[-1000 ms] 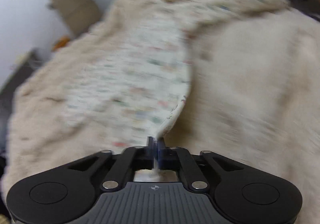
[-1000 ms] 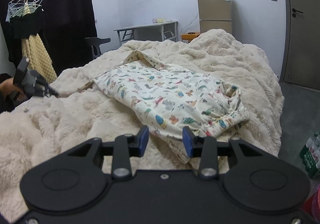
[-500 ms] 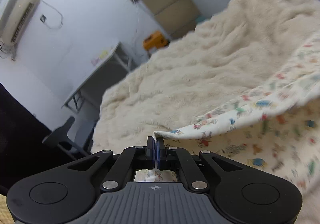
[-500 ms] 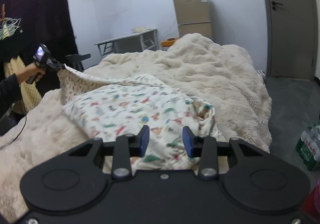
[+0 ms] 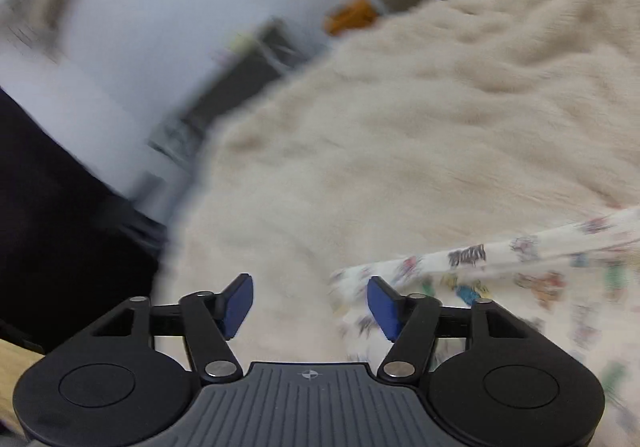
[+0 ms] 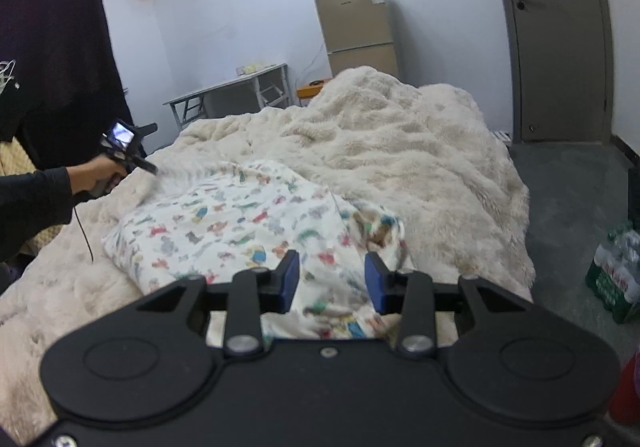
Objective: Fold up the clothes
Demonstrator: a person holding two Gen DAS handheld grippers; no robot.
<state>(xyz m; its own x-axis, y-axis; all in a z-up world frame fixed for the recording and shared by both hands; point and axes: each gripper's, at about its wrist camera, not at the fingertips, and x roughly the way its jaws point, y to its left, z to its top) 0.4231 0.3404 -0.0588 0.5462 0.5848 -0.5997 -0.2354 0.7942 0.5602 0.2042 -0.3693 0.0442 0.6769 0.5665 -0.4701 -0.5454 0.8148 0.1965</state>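
A white garment with small coloured cartoon prints [image 6: 248, 223] lies folded over on a fluffy cream blanket [image 6: 400, 151] on the bed. My right gripper [image 6: 331, 279] is open and empty, hovering just above the garment's near edge. My left gripper [image 5: 310, 305] is open and empty over the blanket [image 5: 400, 135]; the garment's edge [image 5: 520, 287] lies just right of its right finger. The left gripper also shows in the right wrist view [image 6: 150, 168], held at the garment's far left corner.
A beige fridge [image 6: 358, 33] and a grey folding table [image 6: 232, 91] stand by the back wall. A door [image 6: 560, 35] is at the right. A pack of water bottles [image 6: 616, 271] sits on the floor right of the bed. A dark curtain [image 6: 56, 47] hangs at the left.
My left gripper carried the garment's edge over onto the rest, then opened and let it go. The garment now lies folded. My right gripper stayed open and moved closer over the garment.
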